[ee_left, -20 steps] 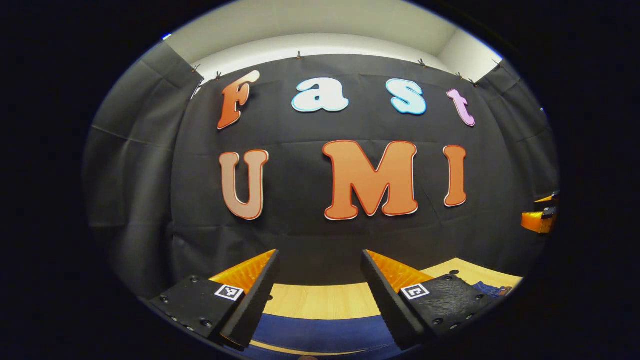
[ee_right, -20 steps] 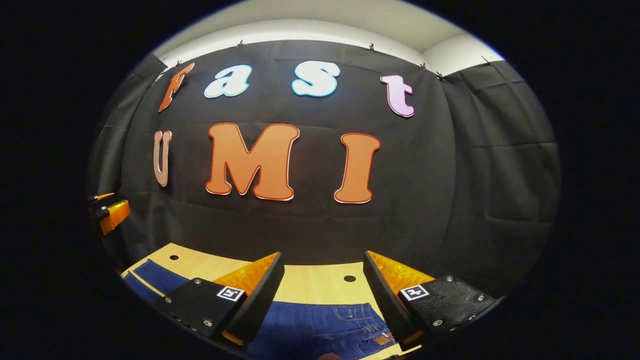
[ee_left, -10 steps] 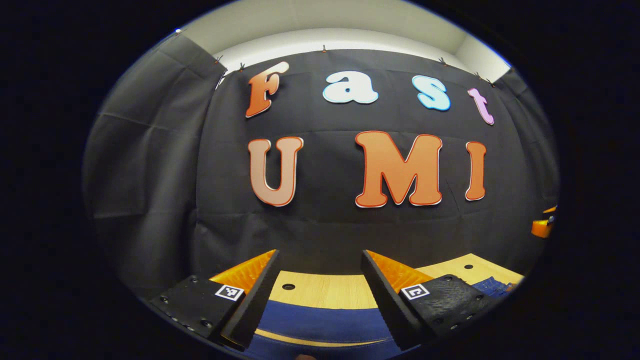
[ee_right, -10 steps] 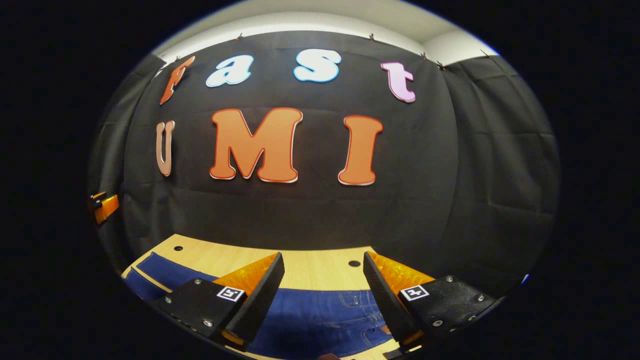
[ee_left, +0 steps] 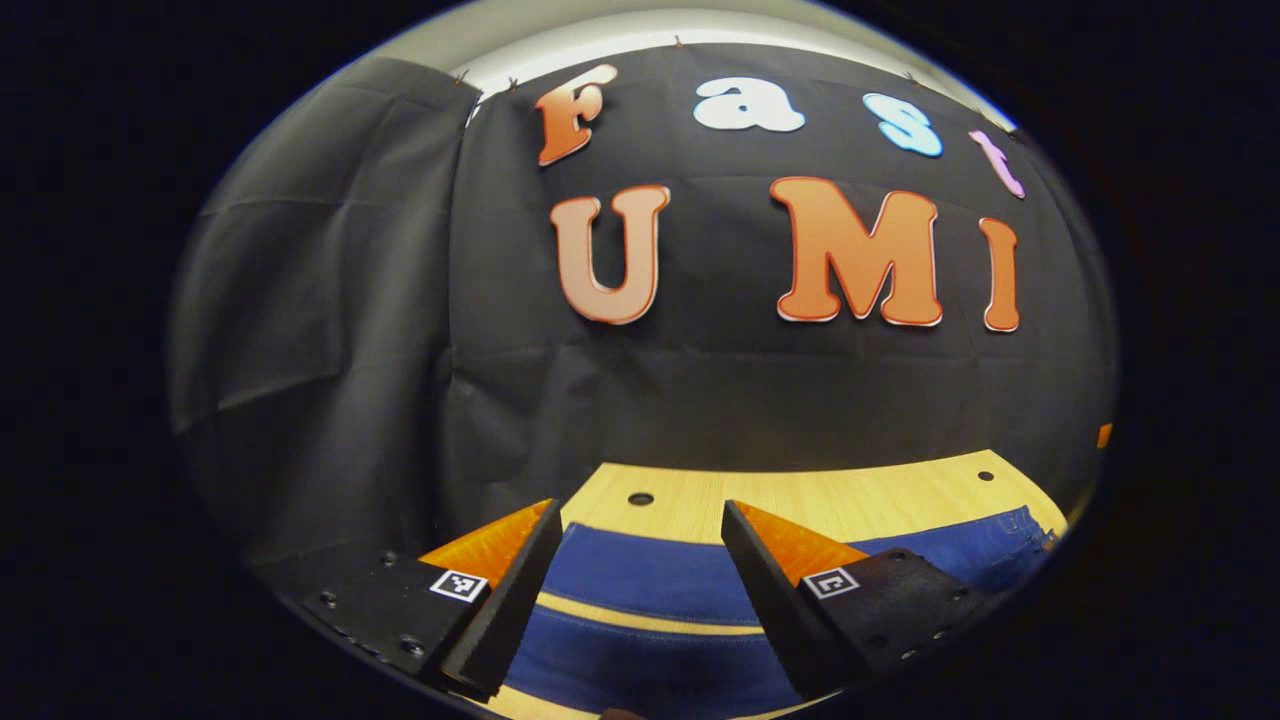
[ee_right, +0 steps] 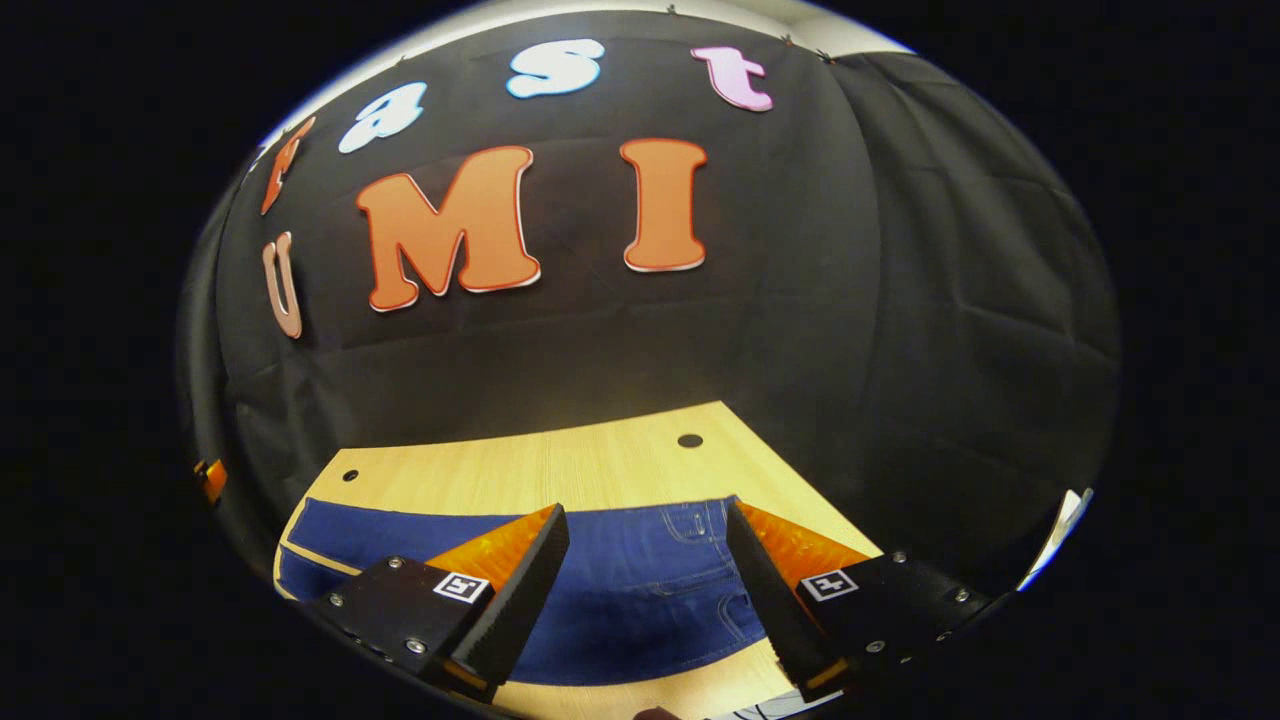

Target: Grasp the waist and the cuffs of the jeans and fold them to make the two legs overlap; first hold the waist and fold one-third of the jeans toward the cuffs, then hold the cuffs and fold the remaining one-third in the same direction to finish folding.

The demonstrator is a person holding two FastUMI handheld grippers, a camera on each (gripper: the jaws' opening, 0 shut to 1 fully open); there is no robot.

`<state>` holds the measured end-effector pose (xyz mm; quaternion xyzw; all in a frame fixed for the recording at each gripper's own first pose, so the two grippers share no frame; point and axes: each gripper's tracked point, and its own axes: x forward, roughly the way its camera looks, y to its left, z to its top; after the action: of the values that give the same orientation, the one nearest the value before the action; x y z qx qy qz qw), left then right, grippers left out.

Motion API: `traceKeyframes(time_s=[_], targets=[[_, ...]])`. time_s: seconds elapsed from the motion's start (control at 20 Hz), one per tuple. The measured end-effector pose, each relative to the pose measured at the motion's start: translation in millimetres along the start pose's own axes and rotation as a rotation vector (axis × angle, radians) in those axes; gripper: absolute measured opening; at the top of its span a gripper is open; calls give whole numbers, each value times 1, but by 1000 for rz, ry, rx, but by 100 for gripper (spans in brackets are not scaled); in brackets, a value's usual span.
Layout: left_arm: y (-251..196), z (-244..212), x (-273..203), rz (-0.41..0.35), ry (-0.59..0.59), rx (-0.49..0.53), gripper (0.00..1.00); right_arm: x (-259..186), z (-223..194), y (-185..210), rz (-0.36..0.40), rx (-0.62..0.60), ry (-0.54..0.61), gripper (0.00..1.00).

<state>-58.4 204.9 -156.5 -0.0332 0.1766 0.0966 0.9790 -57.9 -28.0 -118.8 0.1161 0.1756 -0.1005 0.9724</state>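
Note:
Dark blue jeans [ee_left: 640, 585] lie flat on the light wooden table [ee_left: 800, 495]. In the left gripper view the two legs run side by side with a strip of table between them, and my left gripper [ee_left: 640, 525] hangs open above them. In the right gripper view the jeans [ee_right: 620, 580] show their waist end with pockets and stitching to the right. My right gripper [ee_right: 645, 525] stands open over that waist part, with nothing between its fingers.
The table has small round holes [ee_right: 690, 440] near its far edge, which meets the black cloth wall. A white object [ee_right: 1060, 520] sticks out at the far right of the right gripper view. Bare wood [ee_right: 560, 465] lies beyond the jeans.
Both grippers have tipped downward and moved toward the table, so more of the table and jeans comes into view. Both stay open.

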Motion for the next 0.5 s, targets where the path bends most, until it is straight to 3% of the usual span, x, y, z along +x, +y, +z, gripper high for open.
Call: traceKeyframes(time_s=[0.2,0.5], targets=[[46,-51,12,54,149,-118,100,14,-36,-21,-26,91,126,97],[107,-115,18,146,348,-214,98,27,-69,-38,-61,150,241,97]])
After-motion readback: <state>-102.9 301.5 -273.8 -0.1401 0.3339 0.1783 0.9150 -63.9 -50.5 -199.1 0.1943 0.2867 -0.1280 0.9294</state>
